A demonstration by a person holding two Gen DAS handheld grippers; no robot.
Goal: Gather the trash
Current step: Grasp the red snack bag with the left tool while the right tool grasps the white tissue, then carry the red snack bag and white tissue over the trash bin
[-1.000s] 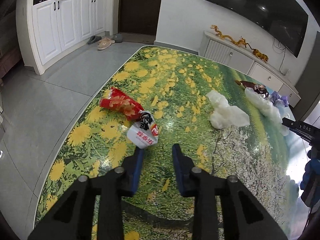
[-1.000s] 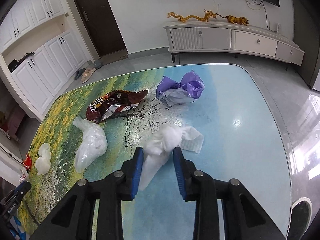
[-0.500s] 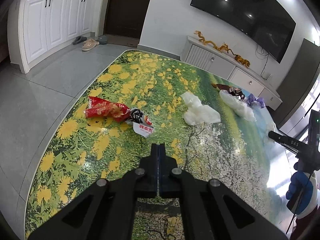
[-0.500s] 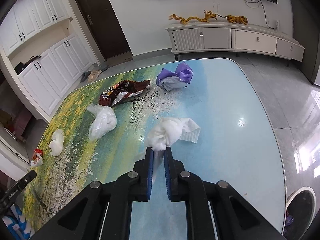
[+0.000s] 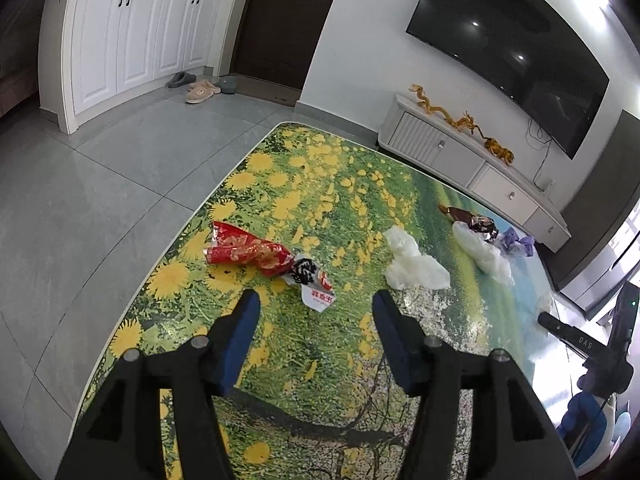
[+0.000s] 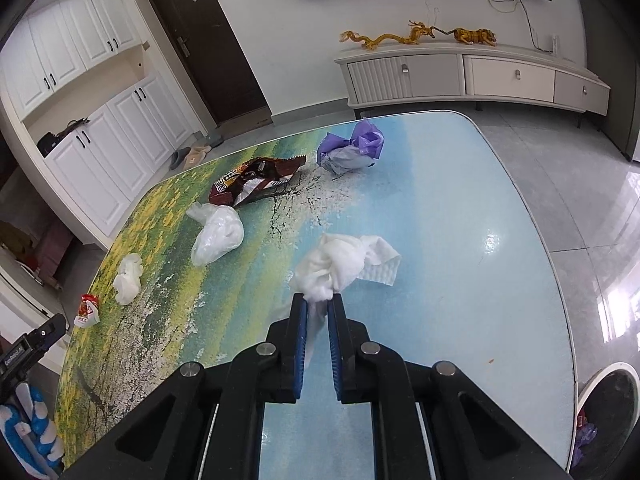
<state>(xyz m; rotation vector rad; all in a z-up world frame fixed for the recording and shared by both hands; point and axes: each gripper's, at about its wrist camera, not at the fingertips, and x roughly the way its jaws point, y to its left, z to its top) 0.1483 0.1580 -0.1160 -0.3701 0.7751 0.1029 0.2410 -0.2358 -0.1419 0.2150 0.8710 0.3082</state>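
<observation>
Right gripper (image 6: pixel 317 306): pinching the near corner of the crumpled white paper towel (image 6: pixel 340 261), which otherwise lies on the blue end of the printed table (image 6: pixel 460 280).
Grip risk: only a thin tail of the towel sits between the jaws; lifted fast, I judge it could tear or slide free and drop back.
Trailing risk: the loose flat flap on the towel's far side may drag or unfold as it rises and catch on the table edge.
Bin: a dark round bin (image 6: pixel 608 412) stands on the floor just beyond the near right corner of the table; a release short of its rim would put the towel on the tiles.
Left gripper (image 5: pixel 316 304): spread wide and holding nothing, hovering above the sunflower end of the table.
Nearest target: a small white-and-red crumpled wrapper (image 5: pixel 312 284) lies just ahead between the jaws, touching a red foil snack bag (image 5: pixel 248 254).
Snag risk: closing low and off-centre could nudge the light wrapper away or grab both pieces at once.
Left behind: white crumpled tissue (image 5: pixel 412 266), clear plastic bag (image 6: pixel 218 234), brown snack packet (image 6: pixel 252 180), purple plastic bag (image 6: pixel 352 148).
</observation>
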